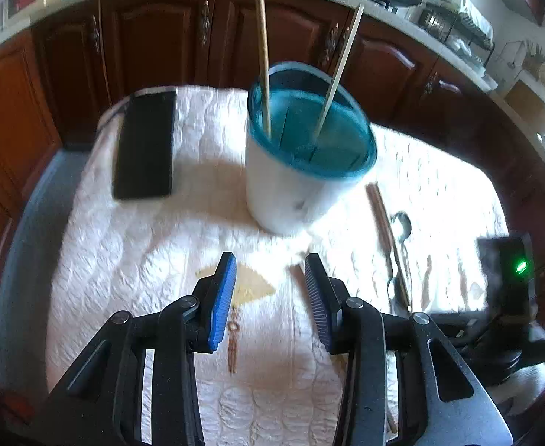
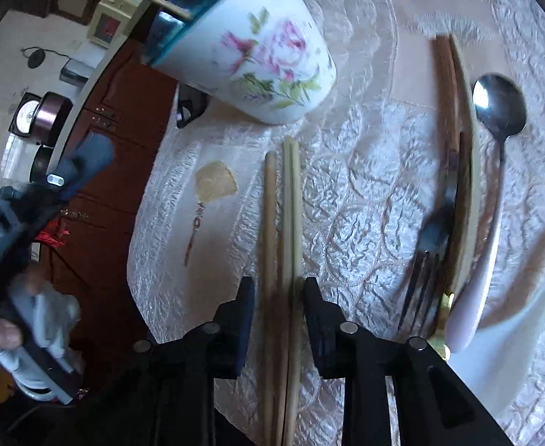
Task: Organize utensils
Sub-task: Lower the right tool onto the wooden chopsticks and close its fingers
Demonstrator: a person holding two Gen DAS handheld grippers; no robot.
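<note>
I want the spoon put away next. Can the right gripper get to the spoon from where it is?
Probably yes. The spoon lies uncovered on the cloth, with nothing on top. But the right gripper has its jaws around the chopsticks, so those likely come first.

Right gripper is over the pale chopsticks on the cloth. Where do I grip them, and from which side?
Grip the pale chopsticks mid-shaft, from above. They lie flat and parallel on the tablecloth, running lengthwise between the open fingers of the right gripper, so closing across the bundle should probably catch them together.
</note>
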